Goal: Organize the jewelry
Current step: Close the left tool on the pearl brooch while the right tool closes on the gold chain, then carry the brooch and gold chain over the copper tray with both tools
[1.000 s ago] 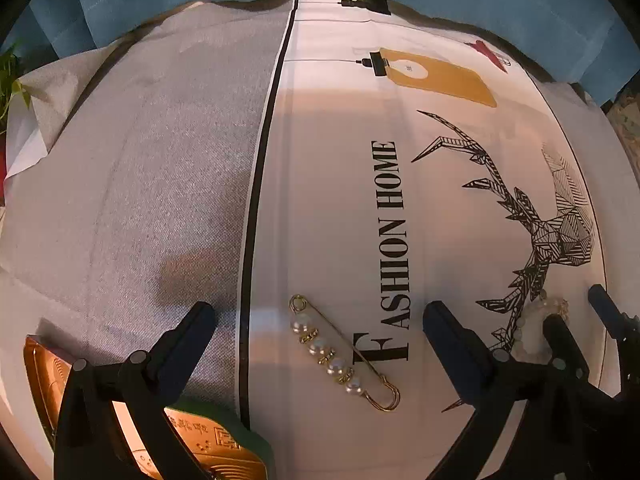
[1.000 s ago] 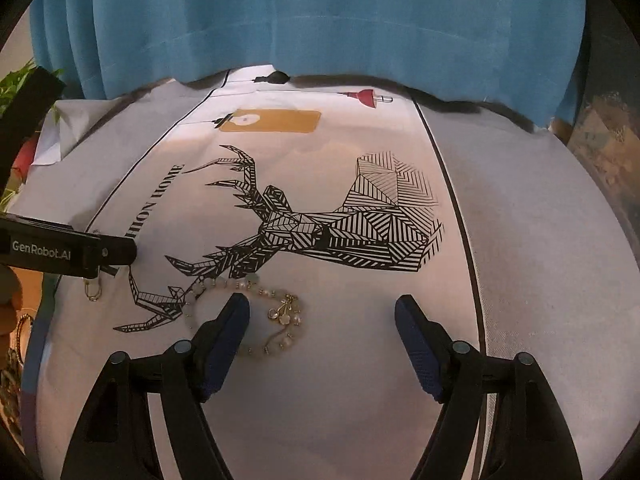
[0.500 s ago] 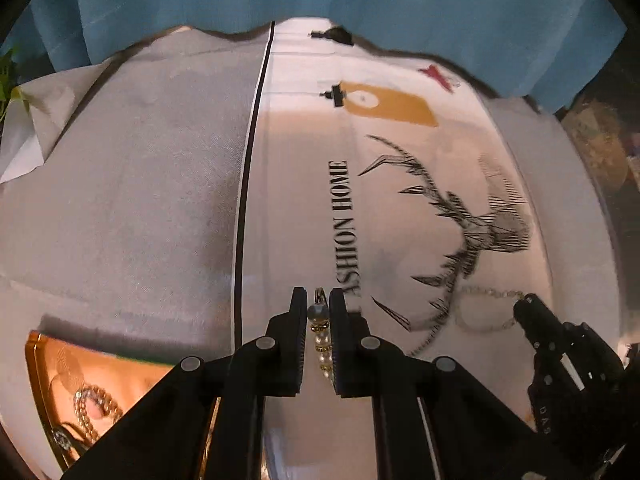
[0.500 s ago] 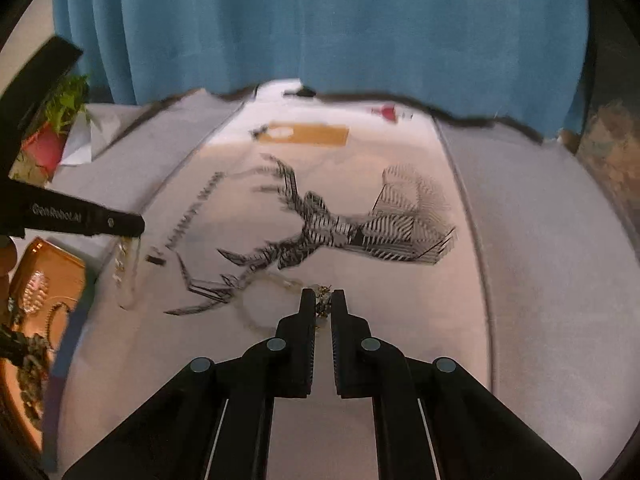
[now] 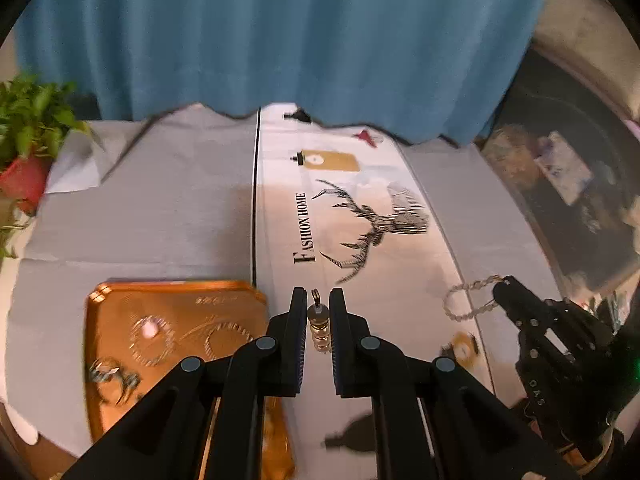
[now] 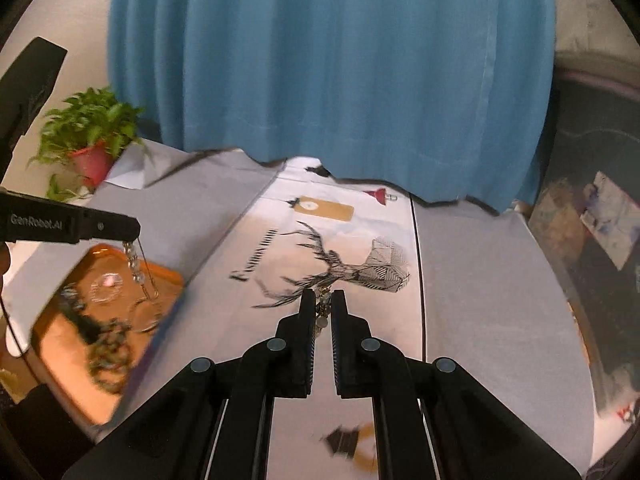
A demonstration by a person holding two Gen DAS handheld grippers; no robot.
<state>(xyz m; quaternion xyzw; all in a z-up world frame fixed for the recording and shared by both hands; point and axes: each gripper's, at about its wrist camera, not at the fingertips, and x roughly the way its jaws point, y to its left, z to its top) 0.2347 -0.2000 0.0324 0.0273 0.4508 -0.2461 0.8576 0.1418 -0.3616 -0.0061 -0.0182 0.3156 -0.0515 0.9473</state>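
Up high, left gripper (image 5: 318, 320) clamped on pearl pin (image 5: 318, 326), right gripper (image 6: 322, 312) pinching bracelet (image 5: 470, 300), cloth (image 5: 400, 300) reads "FASHION HOME", "GenRobot.AI" on arm.

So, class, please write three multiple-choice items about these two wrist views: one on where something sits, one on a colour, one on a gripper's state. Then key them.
1. Where does the gold tray lie relative to the deer print?
A. To the left of it
B. On top of it
C. To the right of it

2. What colour is the curtain behind the table?
A. Red
B. Blue
C. Yellow

3. What is the left gripper doing?
A. Standing wide open and bare
B. Pressing flat on the tray
C. Closed on the pearl brooch pin

Answers: 1 A, the tray rests on the grey cloth left of the printed panel. 2 B, blue folds fill the background in both views. 3 C, the pin sits between its fingers and, in the right wrist view, dangles above the tray.
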